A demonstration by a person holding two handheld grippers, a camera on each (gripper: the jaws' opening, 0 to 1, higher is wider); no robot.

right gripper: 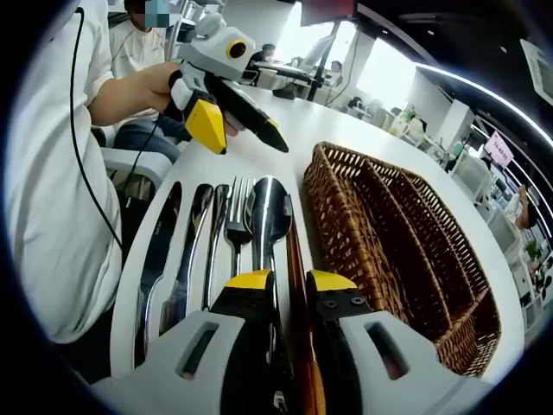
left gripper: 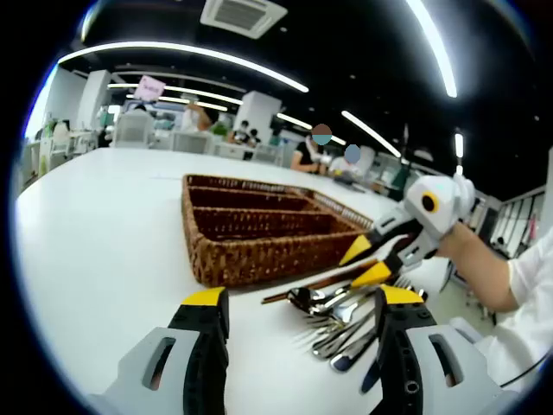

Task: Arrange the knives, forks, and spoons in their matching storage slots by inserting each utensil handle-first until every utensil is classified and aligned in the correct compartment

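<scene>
Lying side by side on the white table, just beside the long wall of the wicker tray: two knives toward 9 o'clock of the row, then a fork, then a large spoon, with a wooden-looking stick at the 3 o'clock edge nearest the wicker. Tray compartments running lengthwise, bare of cutlery as far as visible. In the right gripper view, right gripper at 6 o'clock, jaws parted and standing either side of the spoon's handle without clamping it; touching or just above, cannot tell. Left gripper at 11 o'clock of that view, jaws spread, holding nothing, hanging above the table past the bowl and tine ends. In the left gripper view, same pile of utensils at 5 o'clock, tray at centre, the right gripper reaching in from 3 o'clock. Probably rigid, polished steel, light enough but slick: likely to slide or pivot between hard jaws if pinched at the bowl or far out on the handle. Best taken across the flat mid-handle, near the balance point, squarely, leaving the handle end free to lead into a slot. Neighbours lie close, so risk of nudging the fork or stick while closing
</scene>
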